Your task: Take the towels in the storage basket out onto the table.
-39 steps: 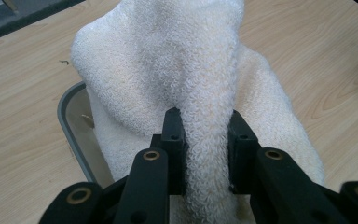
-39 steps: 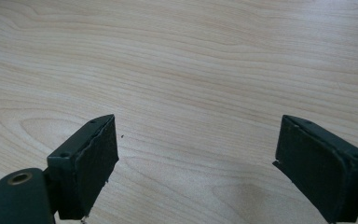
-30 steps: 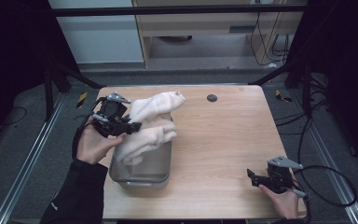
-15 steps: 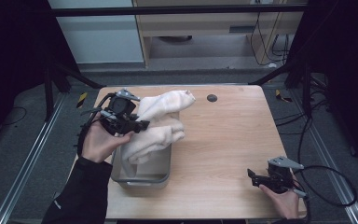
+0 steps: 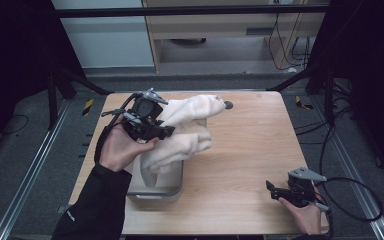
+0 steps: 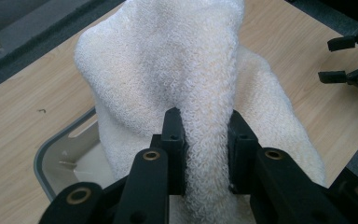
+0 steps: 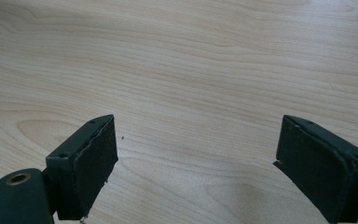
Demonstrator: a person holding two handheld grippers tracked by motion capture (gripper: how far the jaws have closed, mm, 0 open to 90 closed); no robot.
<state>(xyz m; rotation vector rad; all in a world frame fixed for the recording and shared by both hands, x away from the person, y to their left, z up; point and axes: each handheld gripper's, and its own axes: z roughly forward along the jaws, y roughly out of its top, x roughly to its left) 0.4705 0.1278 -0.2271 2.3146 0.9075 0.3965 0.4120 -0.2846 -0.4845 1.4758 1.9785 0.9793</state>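
Terry cloth: a cream-white towel (image 5: pixel 180 131) was bunched up and lifted, part of it draped over the far end of the tub and part hanging down into it. In the left gripper view the towel (image 6: pixel 182 84) had a thick fold running straight up between the jaws.

Left gripper: the left gripper (image 5: pixel 156 131) sat over the left side of the worktop, jaws clenched on that towel fold, fabric pinched on both sides. The person's left hand (image 5: pixel 117 150) wrapped the handle, dark sleeve coming in from the bottom edge.

Tub: a grey rectangular tub (image 5: pixel 157 189) sat on the near-left part of the worktop, right under the towel. From the left gripper view its rounded rim and pale inside (image 6: pixel 70 156) peeked out beside the cloth.

Right gripper: the right gripper (image 5: pixel 275 189) was low at the near-right corner, well apart from the towel, jaws spread wide with nothing between them. Its own view just had bare wood grain between the two black pads (image 7: pixel 93 163). You could also spot it at the far right edge of the left gripper view (image 6: pixel 349 60), jaws apart.

Worktop: light wood worktop (image 5: pixel 260 145), mostly bare on the right half.

Small dark thing: a little round dark object (image 5: pixel 228 105) sat near the far edge, just beside the towel's tip. Couldn't tell what it was.
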